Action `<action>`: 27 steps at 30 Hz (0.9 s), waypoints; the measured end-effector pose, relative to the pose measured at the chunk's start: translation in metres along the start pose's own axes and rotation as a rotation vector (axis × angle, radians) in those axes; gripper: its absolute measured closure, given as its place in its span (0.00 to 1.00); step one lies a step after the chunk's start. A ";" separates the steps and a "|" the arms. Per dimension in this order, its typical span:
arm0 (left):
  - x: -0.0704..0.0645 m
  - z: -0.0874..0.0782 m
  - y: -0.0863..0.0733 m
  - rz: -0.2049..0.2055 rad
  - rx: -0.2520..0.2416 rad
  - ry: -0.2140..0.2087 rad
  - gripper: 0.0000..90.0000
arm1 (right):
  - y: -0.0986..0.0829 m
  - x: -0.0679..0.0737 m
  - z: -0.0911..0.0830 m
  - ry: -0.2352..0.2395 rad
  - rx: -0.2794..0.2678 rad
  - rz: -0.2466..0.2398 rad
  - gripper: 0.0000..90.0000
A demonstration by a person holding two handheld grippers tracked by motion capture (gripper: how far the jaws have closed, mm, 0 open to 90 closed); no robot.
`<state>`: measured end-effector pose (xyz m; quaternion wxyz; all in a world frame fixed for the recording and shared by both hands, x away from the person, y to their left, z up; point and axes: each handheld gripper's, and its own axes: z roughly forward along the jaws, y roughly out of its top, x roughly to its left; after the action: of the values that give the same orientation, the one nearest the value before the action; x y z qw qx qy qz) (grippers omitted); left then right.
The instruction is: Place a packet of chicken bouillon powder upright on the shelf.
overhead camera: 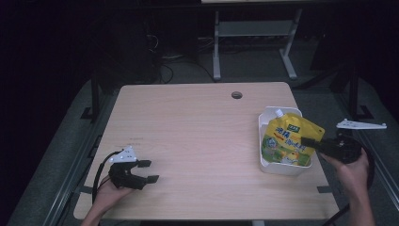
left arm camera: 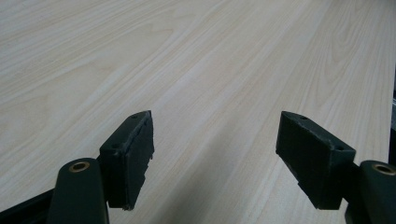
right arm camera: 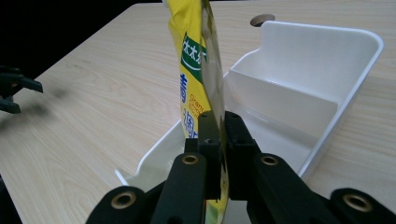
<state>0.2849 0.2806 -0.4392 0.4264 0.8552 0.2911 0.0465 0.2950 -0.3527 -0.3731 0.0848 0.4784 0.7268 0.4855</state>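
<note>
One yellow pouch sits in one white bin, its spout pointing away from the person. The right gripper pinches its edge. The left gripper, far from the bin, has open jaws.

Left gripper rests low near the person's left hand, jaws spread wide. Right gripper has its 2 jaws clamped together.

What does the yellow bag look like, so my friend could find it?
Look at the right side of the wooden table, where a white bin sits. The yellow pouch stands in it, pinched by the right gripper. It is bright yellow, with a white spout on top and green label.
</note>
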 end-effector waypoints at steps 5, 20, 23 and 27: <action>0.000 -0.001 0.000 0.001 0.001 0.000 0.30 | 0.005 0.001 -0.003 -0.006 -0.018 0.003 0.82; 0.000 -0.002 0.000 -0.002 -0.001 0.000 0.30 | 0.054 0.031 -0.021 -0.023 -0.095 -0.090 0.65; 0.000 -0.003 0.000 -0.002 -0.004 0.001 0.30 | 0.062 0.037 -0.023 -0.024 -0.102 -0.110 0.64; 0.000 -0.003 0.000 0.000 -0.002 0.000 0.30 | 0.073 0.052 -0.022 -0.004 -0.109 -0.152 0.62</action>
<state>0.2841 0.2827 -0.4373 0.4271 0.8548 0.2911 0.0467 0.2994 -0.3213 -0.2865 0.1487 0.4177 0.7332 0.5156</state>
